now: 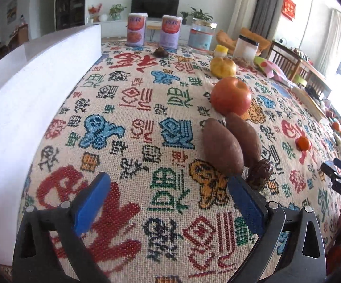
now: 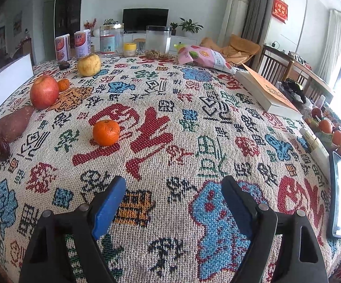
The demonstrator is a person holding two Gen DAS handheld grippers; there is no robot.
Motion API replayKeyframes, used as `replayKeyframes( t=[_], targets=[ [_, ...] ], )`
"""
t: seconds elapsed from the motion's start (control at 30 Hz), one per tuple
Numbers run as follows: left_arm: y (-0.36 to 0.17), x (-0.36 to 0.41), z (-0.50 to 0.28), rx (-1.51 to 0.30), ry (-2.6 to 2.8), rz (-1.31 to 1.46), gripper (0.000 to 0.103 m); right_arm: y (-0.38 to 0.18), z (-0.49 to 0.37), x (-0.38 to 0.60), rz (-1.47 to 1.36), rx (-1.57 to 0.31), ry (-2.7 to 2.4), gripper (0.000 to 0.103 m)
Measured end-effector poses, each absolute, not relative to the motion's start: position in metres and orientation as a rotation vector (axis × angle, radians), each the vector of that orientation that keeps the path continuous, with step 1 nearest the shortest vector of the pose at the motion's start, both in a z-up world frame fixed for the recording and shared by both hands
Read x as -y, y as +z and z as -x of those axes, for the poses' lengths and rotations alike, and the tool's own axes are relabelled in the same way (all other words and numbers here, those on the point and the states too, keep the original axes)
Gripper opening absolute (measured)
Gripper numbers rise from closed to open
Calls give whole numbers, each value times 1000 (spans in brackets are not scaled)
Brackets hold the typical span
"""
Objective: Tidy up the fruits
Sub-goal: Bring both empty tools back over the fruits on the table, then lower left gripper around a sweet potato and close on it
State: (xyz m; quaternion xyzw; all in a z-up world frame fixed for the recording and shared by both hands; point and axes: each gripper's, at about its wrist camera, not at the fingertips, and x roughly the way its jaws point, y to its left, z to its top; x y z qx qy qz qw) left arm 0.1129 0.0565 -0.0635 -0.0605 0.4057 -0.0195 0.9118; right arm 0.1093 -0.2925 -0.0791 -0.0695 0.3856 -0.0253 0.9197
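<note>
Left gripper [image 1: 168, 198] jaws wide apart, empty; white box [image 1: 40, 89] walls left edge. Right gripper [image 2: 174, 202] jaws apart, empty; bare cloth [image 2: 194, 127] ahead. Tangerine [image 2: 106, 132] alone, far-left; apple [image 2: 44, 92], sweet potato [image 2: 13, 123] along left edge.

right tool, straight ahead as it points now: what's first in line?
Likely only the patterned woven tablecloth; the open right tool holds nothing. The round orange mandarin sits left of that line, though depth is unclear.

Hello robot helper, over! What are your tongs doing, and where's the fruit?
Left tongs, right tongs: open, empty. Red apple, sweet potatoes lined up; orange apart. Nothing in the way.
</note>
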Motion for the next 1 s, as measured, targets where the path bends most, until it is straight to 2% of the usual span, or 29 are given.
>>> replayKeyframes(
  t=[0.53,0.77,1.0],
  targets=[
    [-84,-54,-122,-908,13,27,102,-77,-108,298,91,-786,3,84],
    [-85,-52,-123,-909,14,24,102,-79,-108,273,-18,-869,107,84],
    [-85,-52,-122,-908,16,21,102,-90,-109,237,96,-862,158,84]
  ],
)
